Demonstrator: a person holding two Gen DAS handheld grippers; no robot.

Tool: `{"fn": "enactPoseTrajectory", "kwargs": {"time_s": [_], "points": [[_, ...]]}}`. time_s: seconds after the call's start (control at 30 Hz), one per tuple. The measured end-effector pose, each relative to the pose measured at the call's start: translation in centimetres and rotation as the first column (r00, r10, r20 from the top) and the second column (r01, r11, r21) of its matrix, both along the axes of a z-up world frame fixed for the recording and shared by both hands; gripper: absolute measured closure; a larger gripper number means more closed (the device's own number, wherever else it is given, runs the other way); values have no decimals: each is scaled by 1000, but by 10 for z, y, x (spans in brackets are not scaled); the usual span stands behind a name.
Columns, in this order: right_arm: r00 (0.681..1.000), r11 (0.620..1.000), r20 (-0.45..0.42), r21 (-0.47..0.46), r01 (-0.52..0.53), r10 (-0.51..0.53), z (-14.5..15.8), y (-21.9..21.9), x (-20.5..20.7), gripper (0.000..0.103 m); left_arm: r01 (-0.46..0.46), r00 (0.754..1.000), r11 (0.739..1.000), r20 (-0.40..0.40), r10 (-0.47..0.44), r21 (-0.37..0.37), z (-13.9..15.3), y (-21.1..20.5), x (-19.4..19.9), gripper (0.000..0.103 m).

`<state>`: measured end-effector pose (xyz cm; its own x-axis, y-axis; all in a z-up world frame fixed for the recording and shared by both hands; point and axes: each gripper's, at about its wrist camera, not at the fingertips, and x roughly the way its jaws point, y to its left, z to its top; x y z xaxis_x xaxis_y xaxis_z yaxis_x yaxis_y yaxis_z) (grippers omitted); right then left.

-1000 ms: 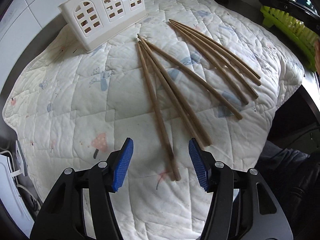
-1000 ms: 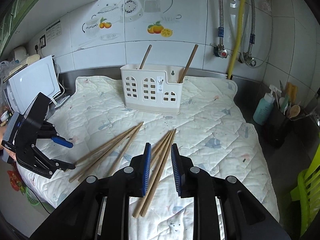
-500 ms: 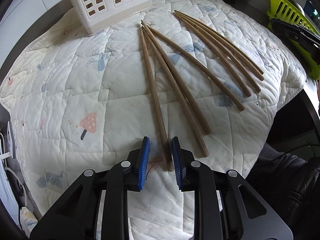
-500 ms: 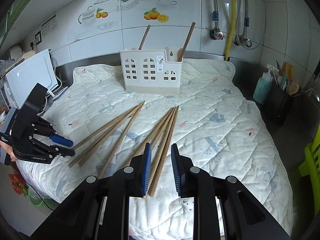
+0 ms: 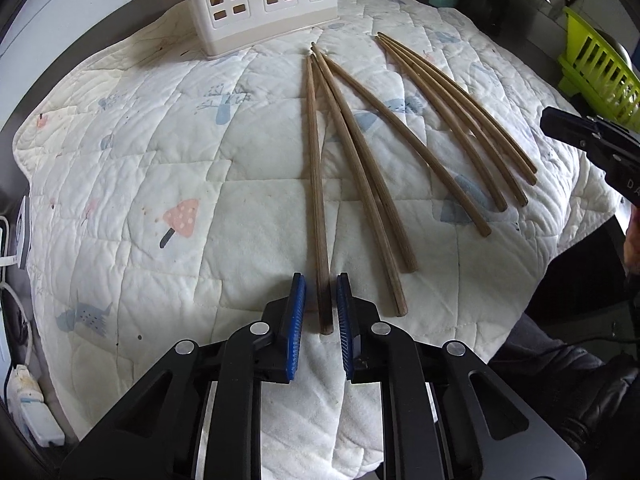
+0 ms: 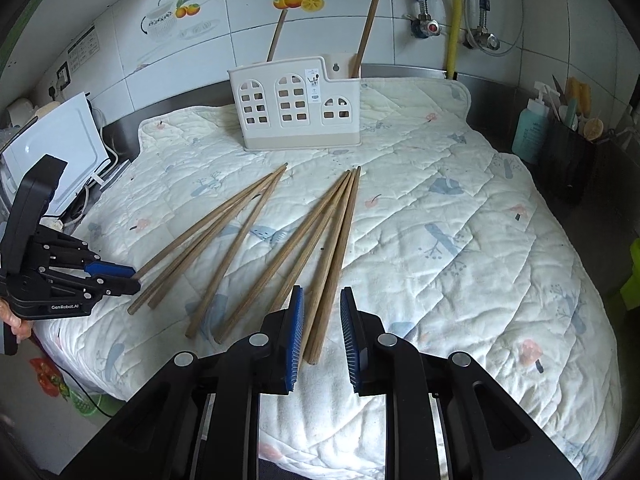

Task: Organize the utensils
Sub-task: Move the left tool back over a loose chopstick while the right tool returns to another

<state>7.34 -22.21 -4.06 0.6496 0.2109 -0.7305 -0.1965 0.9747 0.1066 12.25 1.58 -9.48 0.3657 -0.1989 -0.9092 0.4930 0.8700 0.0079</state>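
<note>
The chopsticks (image 5: 316,184) in the middle of the frame look like matt brown wood; the quilt (image 5: 168,168) under them is soft stitched cloth, a little wrinkled; the utensil holder (image 6: 298,110) at the top is smooth cream plastic; the wall tiles (image 6: 400,8) behind are glossy; the bench (image 6: 492,84) edge is dull grey metal.

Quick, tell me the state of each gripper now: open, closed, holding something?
Left gripper: jaws closing around the leftmost chopstick, pads not yet pressing.
Right gripper: nearly closed, two chopsticks between the pads, not gripped.

chopsticks (image 6: 256,236) | eight, brown wood | two fans, flat on quilt | holder (image 6: 296,108) upright behind
</note>
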Motion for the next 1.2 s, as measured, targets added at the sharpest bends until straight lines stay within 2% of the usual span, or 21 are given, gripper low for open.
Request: {"fn": "enactPoseTrajectory", "kwargs": {"time_s": [0.13,0.23,0.4,0.53,0.6,0.83,0.9,1.2], "points": [[1000,1000,-8,11,9,-9,-7,-1,0,85,-21,999,1000,47,21,-4,-1,-4,-5,90],[1000,1000,-14,17,10,-10,-10,-2,0,85,-49,998,998,40,51,-41,-3,0,-1,90],[1000,999,-3,28,26,-26,-10,-4,0,85,-47,996,998,73,50,-32,-5,-3,0,92],[999,998,-13,39,40,-40,-13,-6,2,85,-59,994,997,90,64,-56,-6,-5,5,92],[999,999,-18,40,36,-36,-15,-5,4,85,-70,994,994,81,77,-83,-6,-4,8,92],[998,998,-47,45,48,-46,-26,-1,23,86,-61,994,992,81,71,-112,-8,-4,16,91],[997,998,-64,33,49,-47,-30,2,28,92,-64,994,990,82,74,-122,-8,-4,19,90],[996,998,-66,7,57,-56,-33,6,31,95,-60,994,992,80,69,-109,-8,-8,22,92]]}}
